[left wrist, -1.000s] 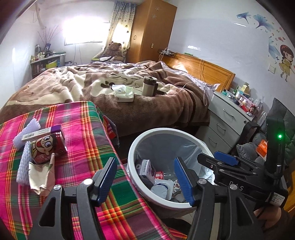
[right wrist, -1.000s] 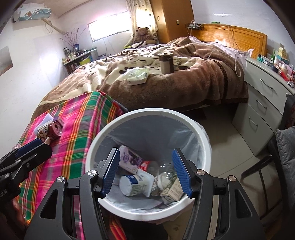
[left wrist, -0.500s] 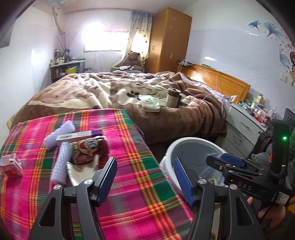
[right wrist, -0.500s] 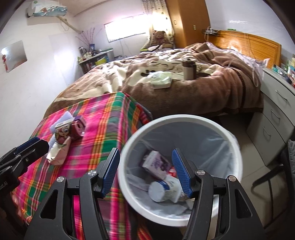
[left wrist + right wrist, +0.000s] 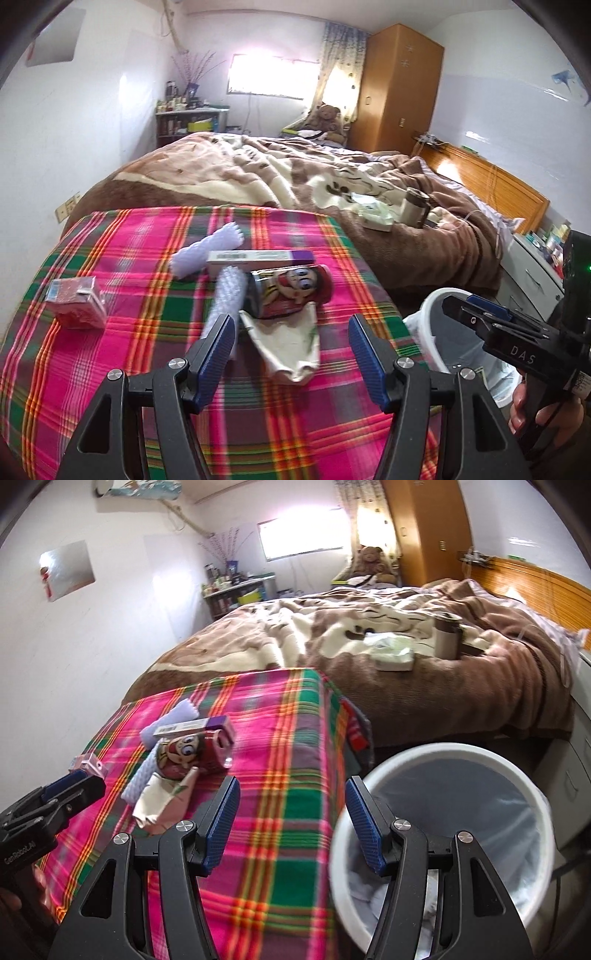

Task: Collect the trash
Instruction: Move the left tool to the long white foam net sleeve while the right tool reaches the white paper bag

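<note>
**Reaching for the next scrap**

I am holding my left hand-held gripper point(image 5: 291, 350) wide and empty over the plaid worktop point(image 5: 110, 387), aiming at the crumpled cream wrapper point(image 5: 288, 343) lying against the red cartoon can point(image 5: 288, 291). My right hand-held gripper point(image 5: 291, 819) is also hanging open and empty, beside the white trash bin point(image 5: 443, 845) at the worktop's edge. The risk — I am judging — is pinching the limp wrapper by a corner so it slips, or nudging the can into rolling off.
</note>
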The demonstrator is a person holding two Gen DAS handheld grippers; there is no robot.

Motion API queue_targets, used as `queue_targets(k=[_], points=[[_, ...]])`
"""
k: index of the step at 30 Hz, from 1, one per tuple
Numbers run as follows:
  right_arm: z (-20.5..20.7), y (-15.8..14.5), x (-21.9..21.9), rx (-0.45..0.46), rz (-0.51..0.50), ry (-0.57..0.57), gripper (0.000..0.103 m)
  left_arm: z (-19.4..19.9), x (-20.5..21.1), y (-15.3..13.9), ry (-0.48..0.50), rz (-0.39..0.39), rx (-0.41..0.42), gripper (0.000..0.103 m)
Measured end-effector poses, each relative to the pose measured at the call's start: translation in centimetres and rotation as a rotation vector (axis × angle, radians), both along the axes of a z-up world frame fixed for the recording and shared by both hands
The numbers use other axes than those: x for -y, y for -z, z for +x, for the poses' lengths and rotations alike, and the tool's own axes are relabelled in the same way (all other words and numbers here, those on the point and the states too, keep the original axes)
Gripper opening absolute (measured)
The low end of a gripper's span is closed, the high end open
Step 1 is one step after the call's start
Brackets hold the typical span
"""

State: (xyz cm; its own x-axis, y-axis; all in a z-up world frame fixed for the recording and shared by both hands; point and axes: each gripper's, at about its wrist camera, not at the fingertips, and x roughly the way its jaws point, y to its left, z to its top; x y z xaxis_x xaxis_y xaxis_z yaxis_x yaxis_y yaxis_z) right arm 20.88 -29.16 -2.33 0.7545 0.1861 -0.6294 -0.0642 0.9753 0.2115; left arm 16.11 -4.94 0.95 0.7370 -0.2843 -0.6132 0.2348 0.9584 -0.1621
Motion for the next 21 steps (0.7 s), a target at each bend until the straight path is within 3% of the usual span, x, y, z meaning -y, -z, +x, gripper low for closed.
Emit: queue_targets(k=[11, 21], points=[[3.1, 0.5, -3.7, -0.02, -0.036, -0.087, 0.061, 3.1, -4.3, 3.0, -0.082, 0.012, -0.07, 0.063], [4.0, 2.5, -6.0, -0.111, 0.029, -0.141, 0.061, 6.7, -5.4, 5.7, -0.053, 0.019, -0.142, 0.063]])
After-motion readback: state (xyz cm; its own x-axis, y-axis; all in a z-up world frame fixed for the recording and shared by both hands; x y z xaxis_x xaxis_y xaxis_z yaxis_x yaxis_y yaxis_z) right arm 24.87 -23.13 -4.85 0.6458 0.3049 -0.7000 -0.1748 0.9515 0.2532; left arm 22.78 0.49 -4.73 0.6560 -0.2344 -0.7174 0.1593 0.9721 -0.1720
